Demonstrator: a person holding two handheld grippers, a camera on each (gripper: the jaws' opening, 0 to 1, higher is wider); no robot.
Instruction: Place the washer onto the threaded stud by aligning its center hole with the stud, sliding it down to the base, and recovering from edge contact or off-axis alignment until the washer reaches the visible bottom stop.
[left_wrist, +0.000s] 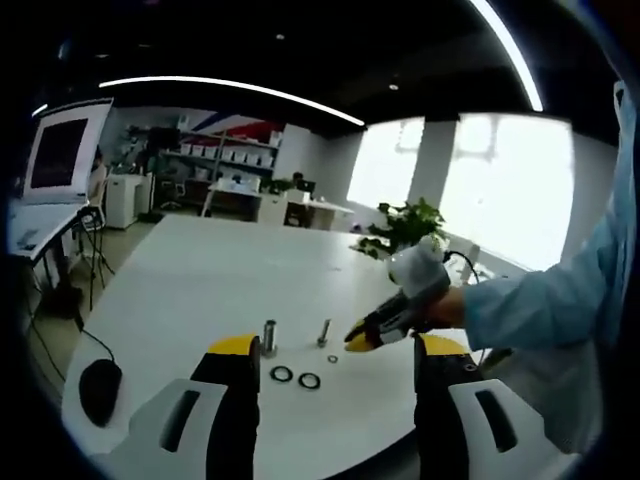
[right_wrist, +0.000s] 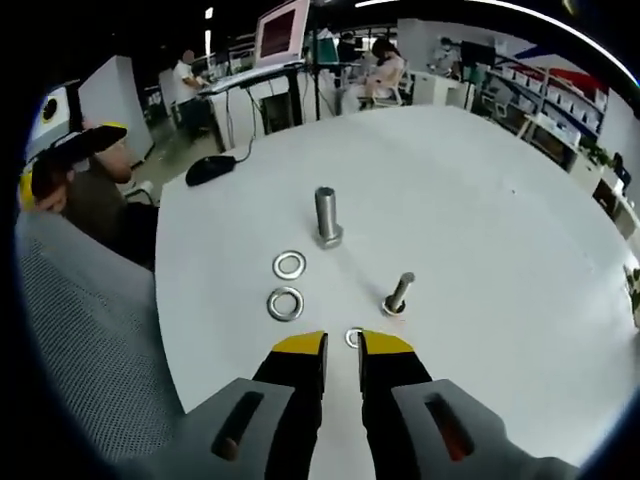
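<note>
On the white table (right_wrist: 480, 200) a thick threaded stud (right_wrist: 327, 216) stands upright, and a slimmer bolt (right_wrist: 398, 293) stands to its right. Two steel washers (right_wrist: 289, 265) (right_wrist: 285, 303) lie flat in front of the thick stud. A small washer (right_wrist: 353, 338) lies right at the tips of my right gripper (right_wrist: 343, 345), whose jaws stand a narrow gap apart just above the table. The left gripper view has the stud (left_wrist: 269, 335), the bolt (left_wrist: 323, 332), the washers (left_wrist: 281, 374) (left_wrist: 309, 381) and the small washer (left_wrist: 332, 358). My left gripper (left_wrist: 338, 345) is wide open and empty, held back from the parts. The right gripper (left_wrist: 362, 337) comes in from the right.
A black mouse (right_wrist: 210, 168) with its cable lies near the table's far edge. A gloved hand and light blue sleeve (left_wrist: 530, 310) hold the right gripper. A potted plant (left_wrist: 405, 225), desks with a monitor (right_wrist: 282, 33) and seated people (right_wrist: 380, 65) stand beyond the table.
</note>
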